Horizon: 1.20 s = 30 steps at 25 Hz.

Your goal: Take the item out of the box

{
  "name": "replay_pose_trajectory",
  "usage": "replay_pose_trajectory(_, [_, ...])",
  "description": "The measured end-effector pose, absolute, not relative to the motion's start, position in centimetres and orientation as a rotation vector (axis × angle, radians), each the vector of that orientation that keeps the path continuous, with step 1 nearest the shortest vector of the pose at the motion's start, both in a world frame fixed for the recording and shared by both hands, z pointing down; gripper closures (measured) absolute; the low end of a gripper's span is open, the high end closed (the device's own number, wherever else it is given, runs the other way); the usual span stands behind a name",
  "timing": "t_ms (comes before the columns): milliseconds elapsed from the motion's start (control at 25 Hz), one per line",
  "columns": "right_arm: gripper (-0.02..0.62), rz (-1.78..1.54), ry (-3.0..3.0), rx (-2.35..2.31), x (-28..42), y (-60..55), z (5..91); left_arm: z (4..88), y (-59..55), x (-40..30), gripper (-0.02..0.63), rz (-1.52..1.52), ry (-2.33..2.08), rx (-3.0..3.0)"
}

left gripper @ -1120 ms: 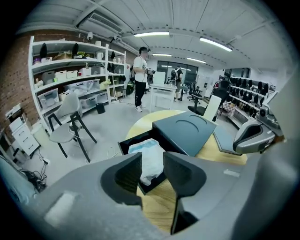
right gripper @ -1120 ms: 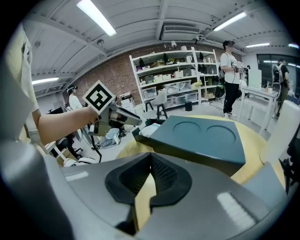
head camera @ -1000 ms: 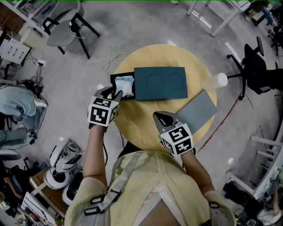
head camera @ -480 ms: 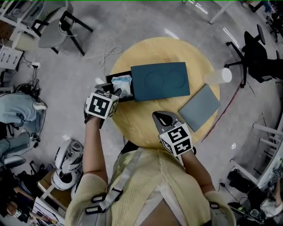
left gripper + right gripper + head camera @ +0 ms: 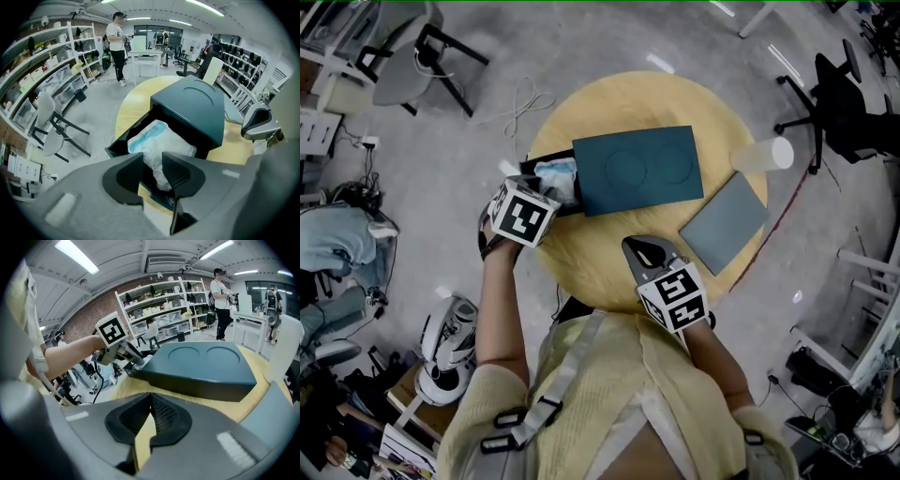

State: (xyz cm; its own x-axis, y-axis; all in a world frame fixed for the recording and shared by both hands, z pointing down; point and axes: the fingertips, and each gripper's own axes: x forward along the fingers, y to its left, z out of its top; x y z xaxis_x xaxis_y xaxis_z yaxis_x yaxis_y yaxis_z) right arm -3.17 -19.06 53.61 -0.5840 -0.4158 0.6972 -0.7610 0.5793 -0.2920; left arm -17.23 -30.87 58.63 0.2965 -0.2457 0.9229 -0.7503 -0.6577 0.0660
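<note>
A dark teal box (image 5: pixel 636 171) lies on the round wooden table (image 5: pixel 609 272), its inner tray (image 5: pixel 123 143) slid out to the left. In the tray lies a white and blue soft packet (image 5: pixel 558 176) (image 5: pixel 157 140). My left gripper (image 5: pixel 542 194) (image 5: pixel 152 160) points steeply down over the tray. Its jaws have just been closing and stand open, and the packet's near end shows in the gap between them. My right gripper (image 5: pixel 639 249) (image 5: pixel 150 404) hovers over the table's near side, shut on nothing, facing the box (image 5: pixel 201 369).
A flat grey panel (image 5: pixel 724 223) lies on the table's right side, a white paper cup (image 5: pixel 761 155) beside it at the rim. Chairs (image 5: pixel 417 52) stand on the floor around the table. People stand far back by a white desk (image 5: pixel 143 58).
My left gripper has sunk and tilted over the slid-out tray, so its marker cube now hides more of the packet. The right gripper has stayed put.
</note>
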Motion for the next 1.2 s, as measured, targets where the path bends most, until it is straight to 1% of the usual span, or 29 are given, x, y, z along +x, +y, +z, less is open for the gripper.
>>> replay_pose_trajectory(80, [0.591,0.788,-2.238,0.937,-3.2,-19.2,53.5,58.6,-31.0,-17.3,0.49,1.355,-0.897,2.07])
replay_pose_trajectory(160, [0.591,0.791,-2.236,0.943,-3.2,-19.3,53.5,58.6,-31.0,-17.4,0.553,1.36,-0.896,2.068])
replay_pose_trajectory(240, [0.591,0.793,-2.237,0.948,-3.2,-19.4,53.5,58.5,-30.9,-17.3,0.582,1.358,-0.89,2.071])
replay_pose_trajectory(600, [0.591,0.78,-2.259,0.938,-3.3,-19.0,53.1,56.7,-31.1,-17.3,0.594,1.27,-0.985,2.125])
replay_pose_trajectory(920, [0.591,0.74,-2.298,0.942,-2.4,-18.3,52.1,53.6,-30.4,-17.6,0.597,1.24,-1.13,2.148])
replay_pose_trajectory(1200, [0.589,0.709,-2.328,0.926,-1.3,-17.1,51.1,49.8,-29.2,-18.4,0.597,1.15,-1.326,2.182])
